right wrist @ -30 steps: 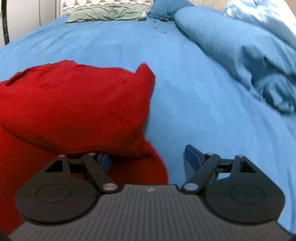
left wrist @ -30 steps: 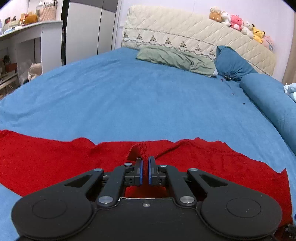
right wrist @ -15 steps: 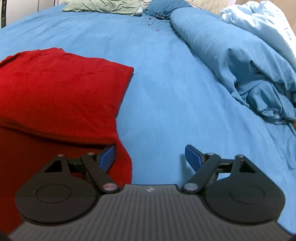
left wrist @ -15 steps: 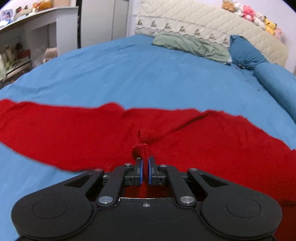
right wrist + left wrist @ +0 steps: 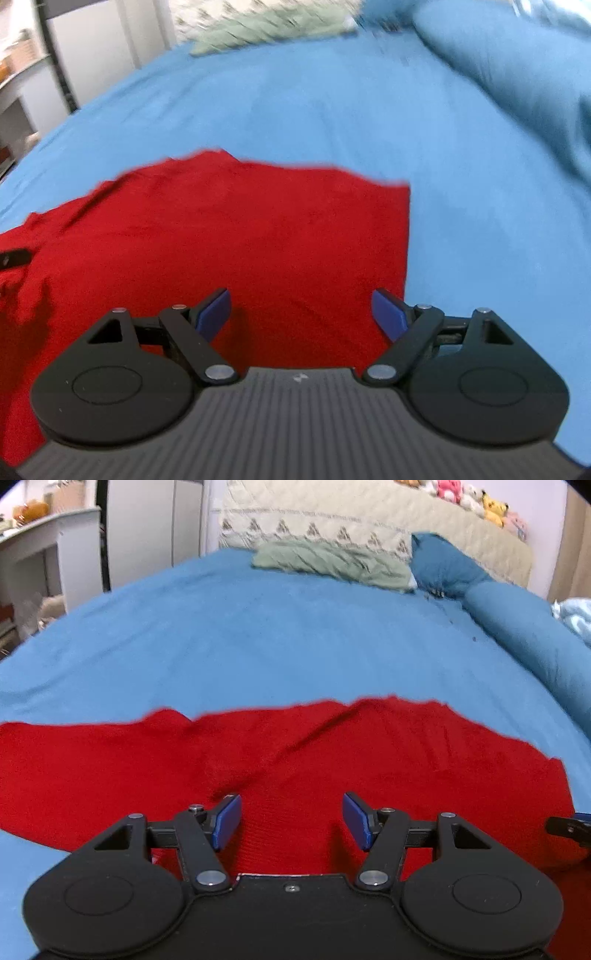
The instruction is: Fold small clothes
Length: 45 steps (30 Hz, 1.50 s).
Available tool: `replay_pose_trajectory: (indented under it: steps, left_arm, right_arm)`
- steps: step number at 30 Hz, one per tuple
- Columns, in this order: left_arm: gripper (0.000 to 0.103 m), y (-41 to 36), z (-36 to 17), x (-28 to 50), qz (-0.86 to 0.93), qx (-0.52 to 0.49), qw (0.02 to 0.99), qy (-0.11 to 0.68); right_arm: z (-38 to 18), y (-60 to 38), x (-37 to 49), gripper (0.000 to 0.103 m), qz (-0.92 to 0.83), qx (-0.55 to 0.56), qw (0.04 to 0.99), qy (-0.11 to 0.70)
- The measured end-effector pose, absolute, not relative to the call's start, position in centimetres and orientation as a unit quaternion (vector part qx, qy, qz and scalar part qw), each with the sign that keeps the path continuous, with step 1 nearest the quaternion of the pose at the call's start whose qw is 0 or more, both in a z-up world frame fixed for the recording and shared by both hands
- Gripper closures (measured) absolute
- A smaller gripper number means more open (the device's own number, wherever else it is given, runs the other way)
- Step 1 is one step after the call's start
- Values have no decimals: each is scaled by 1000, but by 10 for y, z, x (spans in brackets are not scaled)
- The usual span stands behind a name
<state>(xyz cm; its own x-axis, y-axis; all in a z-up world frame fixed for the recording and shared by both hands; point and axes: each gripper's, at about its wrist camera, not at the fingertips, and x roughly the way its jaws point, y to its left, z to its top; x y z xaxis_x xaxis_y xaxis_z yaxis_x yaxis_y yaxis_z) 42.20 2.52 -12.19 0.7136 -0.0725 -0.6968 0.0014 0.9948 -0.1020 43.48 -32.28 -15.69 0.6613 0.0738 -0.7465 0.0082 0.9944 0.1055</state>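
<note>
Bed: blue bedsheet (image 5: 266,642) fills most of both views, smooth apart from a few shallow wrinkles.
Headboard: quilted beige headboard (image 5: 332,520) across the top of the left wrist view, with a row of plush toys (image 5: 465,494) along its top edge at upper right.
Pillows: flat green pillow (image 5: 332,563) lies against the headboard at upper centre; dark blue pillow (image 5: 443,565) just to its right.
Duvet: rolled blue duvet (image 5: 535,642) runs down the right edge of the left wrist view; in the right wrist view it is blurred at upper right.
Furniture: white shelf unit (image 5: 44,554) at upper left, beside a pale wardrobe (image 5: 155,528).
Red garment: red garment (image 5: 295,760) lies spread flat on the sheet across the lower middle of the left wrist view, with one diagonal crease near its centre; in the right wrist view (image 5: 229,236) it fills the lower left, its straight right edge running down toward the right fingertip.
Left gripper: left gripper (image 5: 291,819) sits low over the red cloth at bottom centre, jaws spread wide and released, nothing between the blue pads (image 5: 227,819).
Right gripper: right gripper (image 5: 301,314) is over the garment's right portion, jaws parted and gripping nothing; this view is motion-blurred.
</note>
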Motion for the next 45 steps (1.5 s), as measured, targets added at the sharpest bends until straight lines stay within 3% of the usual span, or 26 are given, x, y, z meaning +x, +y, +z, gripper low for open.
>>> replay_pose_trajectory:
  steps: [7,17,26,29,32,33,41,43,45]
  left_arm:
    - [38,30,-141,419,-23,-48,915,400]
    - [38,30,-145,421,-31,-46,914,401]
    - [38,66,-83,395,6,-77,924,375]
    - [29,101,-59,382,32,-88,926,366]
    - [6,147,-47,376,62,-98,924,365]
    - [5,163,-45,373,76,-100,924,361]
    - [6,307,-76,373,179,-166,897,368]
    - [10,332,-88,376,193,-180,892,368]
    - [26,356,-102,381,204,-189,887,369]
  right_arm:
    - [-142,-321,448,4,57,32,922,382]
    - [-166,-353,523,4,-21,69,915,396]
    - [-84,-284,464,3,-8,42,929,367]
    - [-59,-242,440,1,-2,34,928,372]
    - [-47,-195,426,0,10,34,921,388]
    - [-46,-181,420,0,14,36,919,392]
    - [-66,-95,400,0,3,51,910,412]
    - [-73,-82,398,0,1,46,910,412]
    - [-82,-68,397,0,-2,33,911,411]
